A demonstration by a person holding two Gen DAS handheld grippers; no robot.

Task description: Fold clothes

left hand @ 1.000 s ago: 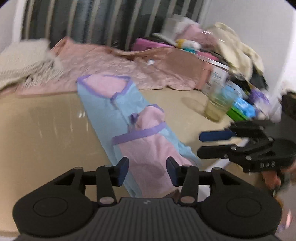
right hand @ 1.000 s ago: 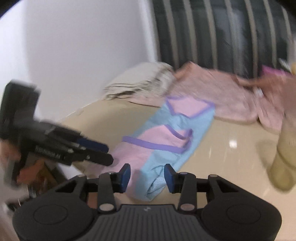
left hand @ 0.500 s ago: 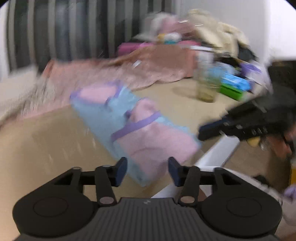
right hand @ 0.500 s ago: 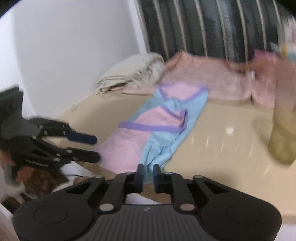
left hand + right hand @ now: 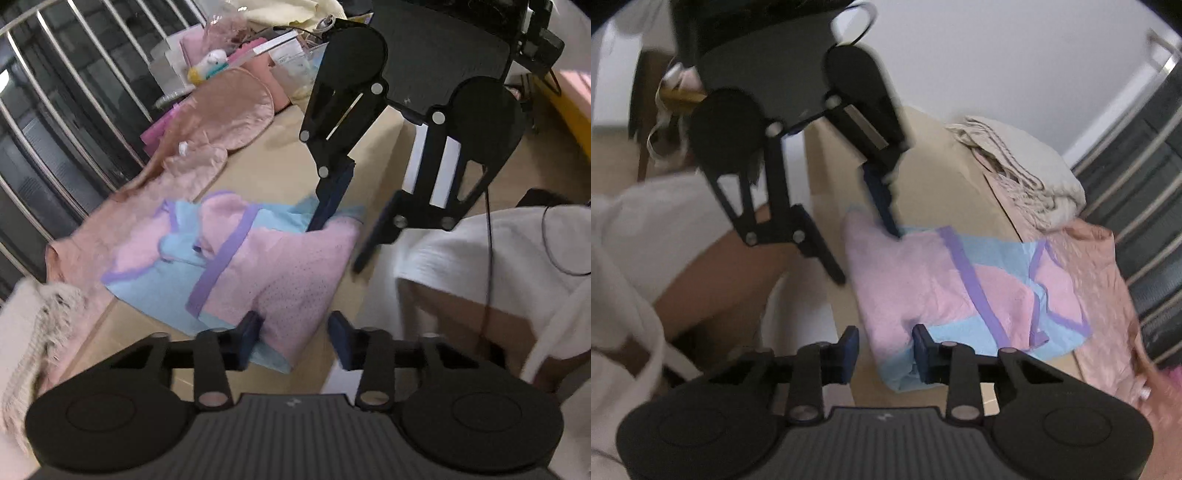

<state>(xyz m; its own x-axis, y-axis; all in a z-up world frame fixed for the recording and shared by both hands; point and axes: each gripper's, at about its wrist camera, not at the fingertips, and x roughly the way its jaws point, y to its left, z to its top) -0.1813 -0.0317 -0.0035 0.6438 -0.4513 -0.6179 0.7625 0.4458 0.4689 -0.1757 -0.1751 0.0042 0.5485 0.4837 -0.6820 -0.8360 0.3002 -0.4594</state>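
Note:
A pink and light-blue garment (image 5: 236, 258) with purple trim lies on the beige table (image 5: 280, 162), its pink end at the table's near edge. My left gripper (image 5: 295, 341) is open, and one corner of that pink end lies between its fingers. Across from it my right gripper (image 5: 336, 247) is open at the other corner. In the right wrist view the garment (image 5: 923, 280) spreads away to the right, and my right gripper (image 5: 884, 349) stands open around its light-blue and pink corner. My left gripper (image 5: 868, 258) faces it, open, one finger touching the cloth.
A shiny pink garment (image 5: 229, 107) lies beyond the folded one. A cream knitted blanket (image 5: 1015, 162) is heaped at the table's end. Bottles, boxes and clothes (image 5: 258, 48) crowd the far corner. A person in a white top (image 5: 480, 258) stands at the table edge.
Both grippers have swung round to face each other at the garment's pink end by the table edge. My right gripper, shut half a second ago, is open now.

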